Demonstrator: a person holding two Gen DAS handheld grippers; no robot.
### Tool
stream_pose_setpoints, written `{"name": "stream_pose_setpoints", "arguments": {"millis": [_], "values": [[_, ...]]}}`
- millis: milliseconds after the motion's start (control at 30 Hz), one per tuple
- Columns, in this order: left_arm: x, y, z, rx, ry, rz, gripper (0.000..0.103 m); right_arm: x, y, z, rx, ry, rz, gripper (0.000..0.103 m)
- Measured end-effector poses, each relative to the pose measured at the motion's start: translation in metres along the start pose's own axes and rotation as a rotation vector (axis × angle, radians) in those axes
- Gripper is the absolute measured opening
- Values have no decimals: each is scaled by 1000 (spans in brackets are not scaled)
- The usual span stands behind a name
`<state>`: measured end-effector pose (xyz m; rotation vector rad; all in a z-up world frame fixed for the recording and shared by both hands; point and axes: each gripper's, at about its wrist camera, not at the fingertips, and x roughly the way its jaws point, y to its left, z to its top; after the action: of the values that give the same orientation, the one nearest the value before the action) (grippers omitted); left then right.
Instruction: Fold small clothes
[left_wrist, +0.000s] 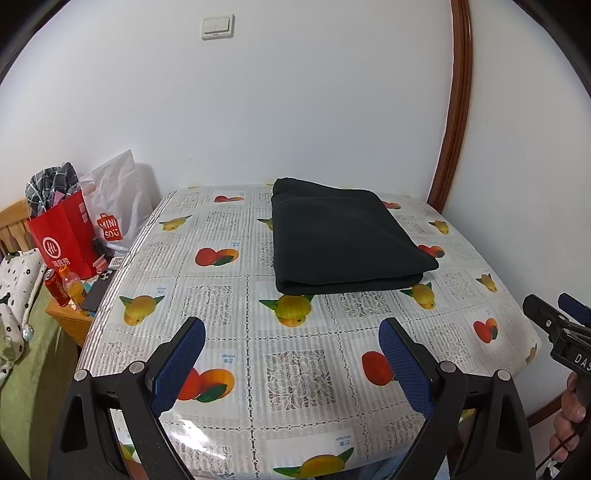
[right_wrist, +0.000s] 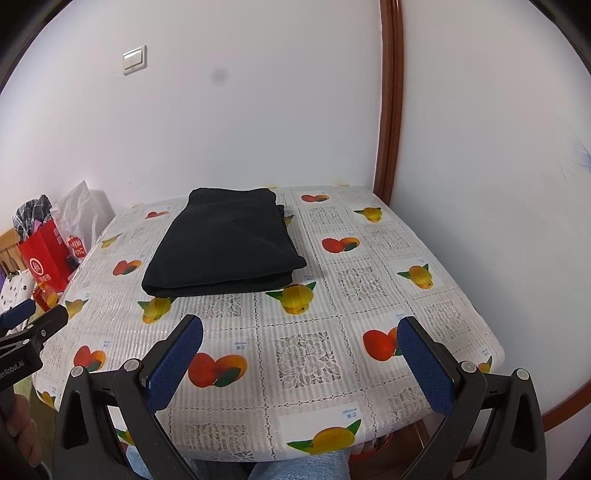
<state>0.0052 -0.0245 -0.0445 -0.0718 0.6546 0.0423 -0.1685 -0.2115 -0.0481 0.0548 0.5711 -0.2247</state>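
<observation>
Folded black fabric garment (left_wrist: 347, 236) on fruit-print bench (left_wrist: 295, 369); left gripper (left_wrist: 291, 363) and right gripper (right_wrist: 299, 363) fingers spread, empty; careless grab could undo the layers

- Table (left_wrist: 229, 325) with a fruit-and-lace print plastic tablecloth (left_wrist: 295, 369), pushed into the wall corner.
- Folded black garment (left_wrist: 343, 243) lies flat on the far half, near the wall.
- Nothing touching the garment.
</observation>
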Motion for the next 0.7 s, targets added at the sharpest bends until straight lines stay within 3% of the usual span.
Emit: {"name": "stream_pose_setpoints", "arguments": {"millis": [700], "values": [[-1,8,0,-8,-2,-1,95,0,4,-3,-3,2,-6,103]]}}
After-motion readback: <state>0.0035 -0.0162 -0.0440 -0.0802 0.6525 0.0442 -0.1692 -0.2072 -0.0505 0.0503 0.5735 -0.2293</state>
